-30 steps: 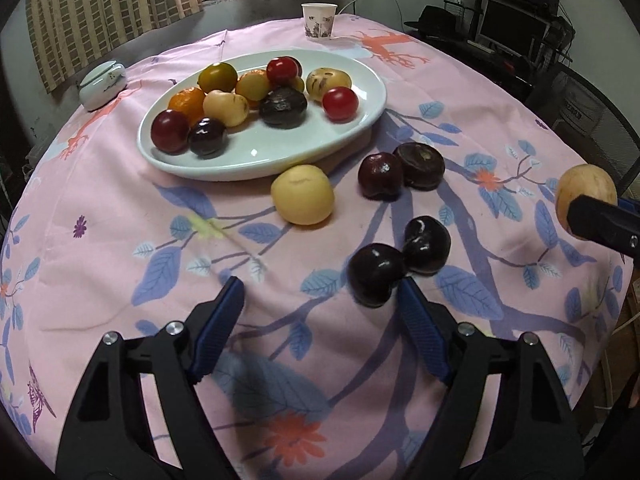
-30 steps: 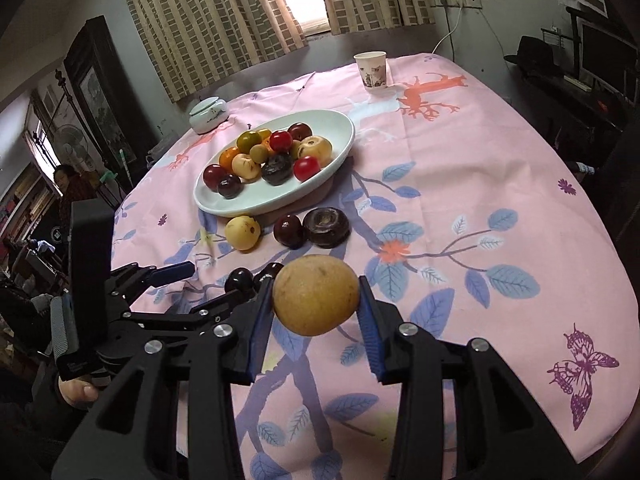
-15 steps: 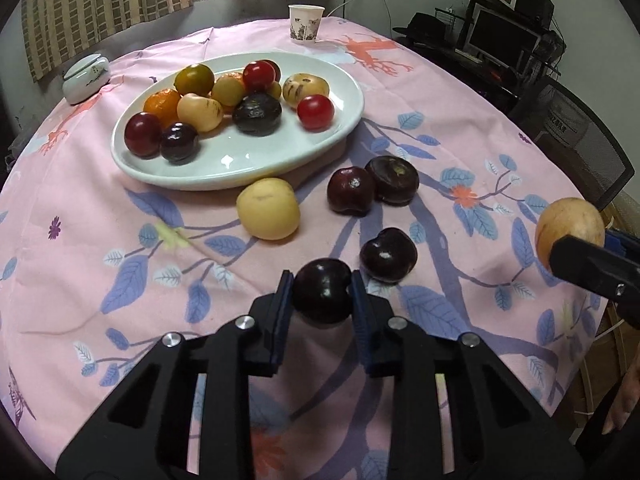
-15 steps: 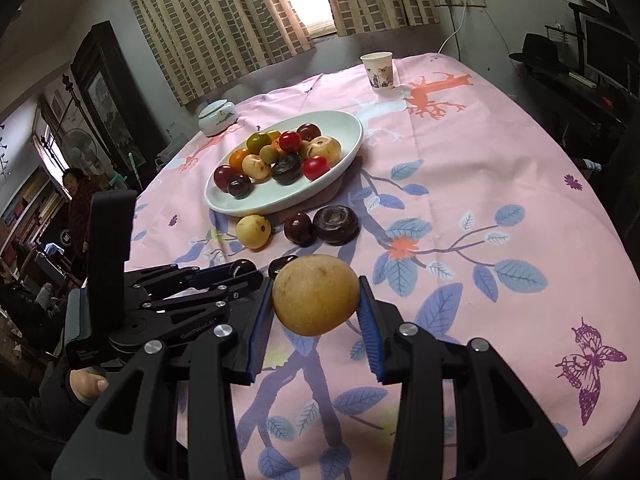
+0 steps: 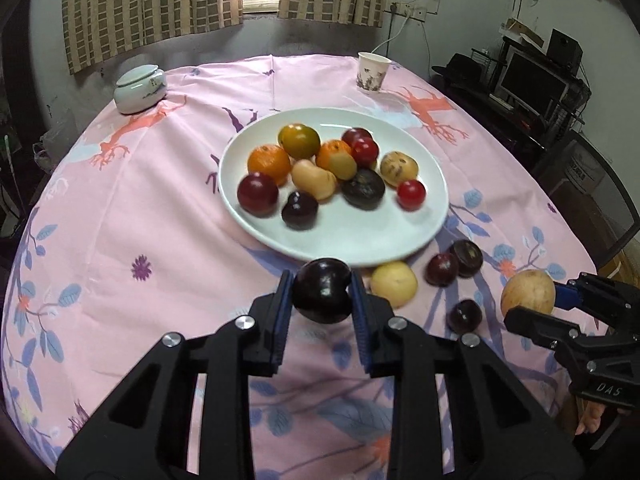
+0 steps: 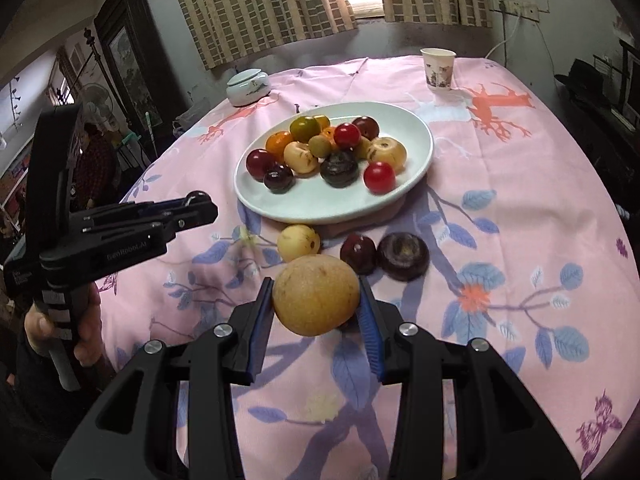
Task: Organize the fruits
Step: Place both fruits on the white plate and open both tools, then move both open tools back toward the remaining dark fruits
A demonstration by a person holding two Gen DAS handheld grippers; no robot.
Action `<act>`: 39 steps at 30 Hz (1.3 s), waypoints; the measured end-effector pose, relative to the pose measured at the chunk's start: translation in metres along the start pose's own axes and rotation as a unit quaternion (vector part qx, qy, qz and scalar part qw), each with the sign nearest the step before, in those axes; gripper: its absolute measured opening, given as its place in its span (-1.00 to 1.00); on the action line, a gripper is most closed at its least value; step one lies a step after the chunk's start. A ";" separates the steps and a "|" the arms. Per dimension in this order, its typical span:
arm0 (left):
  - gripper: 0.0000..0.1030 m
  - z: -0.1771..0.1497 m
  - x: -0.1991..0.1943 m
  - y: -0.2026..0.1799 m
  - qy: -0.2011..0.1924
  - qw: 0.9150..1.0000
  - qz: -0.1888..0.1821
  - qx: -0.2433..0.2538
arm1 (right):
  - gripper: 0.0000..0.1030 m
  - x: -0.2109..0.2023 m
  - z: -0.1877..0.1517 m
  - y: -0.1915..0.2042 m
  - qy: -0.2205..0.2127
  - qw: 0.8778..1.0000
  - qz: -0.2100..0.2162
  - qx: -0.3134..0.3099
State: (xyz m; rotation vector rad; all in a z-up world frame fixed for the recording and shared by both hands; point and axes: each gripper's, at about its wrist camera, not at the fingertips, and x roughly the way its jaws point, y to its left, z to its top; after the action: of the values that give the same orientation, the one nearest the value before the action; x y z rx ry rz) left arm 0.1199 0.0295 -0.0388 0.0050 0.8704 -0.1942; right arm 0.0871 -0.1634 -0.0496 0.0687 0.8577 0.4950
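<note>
Dark plum (image 5: 322, 295) — clamped between left gripper (image 5: 320, 300) pads

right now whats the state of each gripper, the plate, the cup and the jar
left gripper: jaws shut on a dark plum, held off the cloth
right gripper: jaws shut on a tan pear, held off the cloth
white plate: upright, holding a pile of fruit
paper cup: upright, contents not visible
white jar: lid on
</note>
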 end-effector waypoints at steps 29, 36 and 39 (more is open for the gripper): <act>0.20 0.076 0.057 0.004 0.020 0.999 -0.001 -0.026 | 0.22 0.073 0.089 -0.014 -0.005 0.998 -0.061 -0.031; 0.34 0.049 0.009 0.015 -0.012 0.999 0.002 -0.040 | 0.22 0.025 0.068 -0.028 -0.021 0.997 -0.077 -0.018; 0.36 0.019 -0.005 0.014 -0.023 0.999 0.005 -0.046 | 0.22 0.006 0.038 -0.029 -0.016 0.997 -0.077 -0.006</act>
State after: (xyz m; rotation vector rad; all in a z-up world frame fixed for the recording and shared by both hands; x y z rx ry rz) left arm 0.1336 0.0421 -0.0233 -0.0815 0.8335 -0.1439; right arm 0.1304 -0.1809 -0.0361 0.0003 0.8213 0.3541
